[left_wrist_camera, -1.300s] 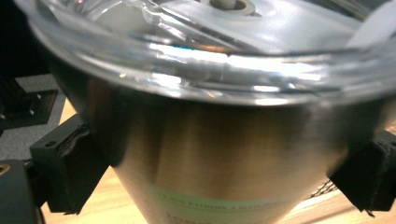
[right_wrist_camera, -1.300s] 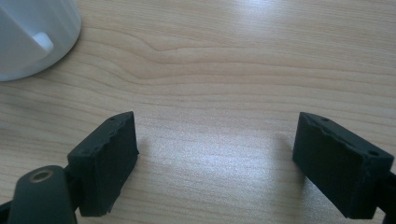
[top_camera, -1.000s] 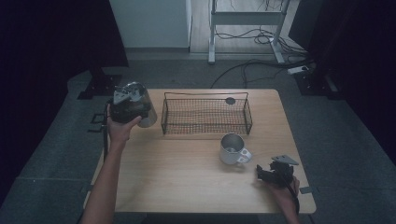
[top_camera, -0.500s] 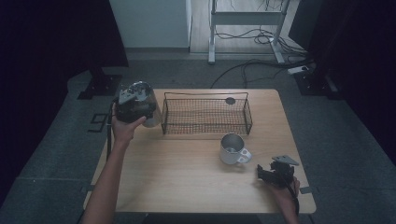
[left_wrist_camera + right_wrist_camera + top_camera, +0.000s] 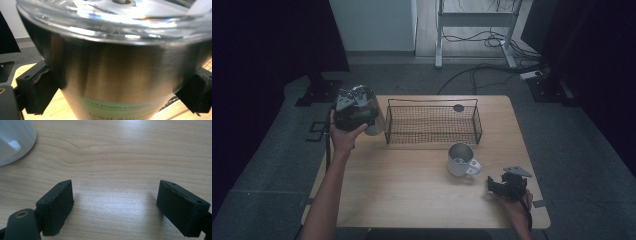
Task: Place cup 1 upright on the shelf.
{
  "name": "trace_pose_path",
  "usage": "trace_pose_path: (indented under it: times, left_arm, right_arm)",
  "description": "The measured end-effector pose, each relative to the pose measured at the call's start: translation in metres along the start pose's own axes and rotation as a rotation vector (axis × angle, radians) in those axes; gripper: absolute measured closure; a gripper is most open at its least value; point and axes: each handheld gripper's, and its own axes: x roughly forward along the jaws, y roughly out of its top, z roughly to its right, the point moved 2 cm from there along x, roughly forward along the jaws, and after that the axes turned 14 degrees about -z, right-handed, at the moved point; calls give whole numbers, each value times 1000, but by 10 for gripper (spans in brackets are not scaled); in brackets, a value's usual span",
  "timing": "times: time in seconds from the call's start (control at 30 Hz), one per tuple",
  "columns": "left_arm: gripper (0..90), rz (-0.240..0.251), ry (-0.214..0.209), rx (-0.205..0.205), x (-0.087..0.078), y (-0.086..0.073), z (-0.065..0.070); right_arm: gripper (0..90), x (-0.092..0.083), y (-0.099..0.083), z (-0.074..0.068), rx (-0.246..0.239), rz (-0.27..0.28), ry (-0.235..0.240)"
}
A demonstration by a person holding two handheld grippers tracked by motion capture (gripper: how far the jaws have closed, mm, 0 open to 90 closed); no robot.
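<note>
- L gripper [image 5: 117, 82]: in the left gripper view my jaws stand wide, one black pad on each flank of a steel tumbler [image 5: 117, 75]; both pads press the metal wall, so it is clamped.
- Tumbler detail: brushed steel body, clear lid [image 5: 115, 15] at top of that view, pale label w/ print low on the wall; print too blurred to read.
- L gripper pos. in the high view [image 5: 362, 112]: raised above the table's far-left corner, person's left hand [image 5: 344, 137] under it, forearm coming in from bottom edge. Tumbler [image 5: 374, 120] sits just left of the wire basket [image 5: 432, 122]; I cannot tell whether the two touch.
- R gripper [image 5: 115, 202]: in the right gripper view jaws are apart w/ bare wood between them; nothing held. Pads lie low over the table [image 5: 125, 157].
- R gripper pos. in the high view [image 5: 507, 185]: near the table's right-front corner, hand [image 5: 517, 207] behind it.
- Mug [image 5: 460, 160]: metal-look, handle toward the R gripper, upright on the table [image 5: 412, 195], near the R gripper but apart; its pale curved wall shows at top left [image 5: 12, 140] of the right gripper view.
- Basket: black wire, oblong, at table's far middle; small dark round item [image 5: 458, 107] at its far right corner, type not clear.
</note>
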Motion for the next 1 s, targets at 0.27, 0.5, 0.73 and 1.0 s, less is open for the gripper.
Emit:
trace_pose_path:
  times: [0.27,0.5,0.73,1.0]
  left_arm:
    - [43,11,8,13,-6,11,9]
    - [43,10,6,23,-6,20,18]
    - [43,18,-10,42,-5,29,33]
    - [43,20,-29,51,0,34,45]
  right_arm:
    - [136,0,0,0,1,-1,2]
    - [136,0,0,0,2,-1,3]
    - [136,0,0,0,2,-1,3]
    - [136,0,0,0,3,-1,3]
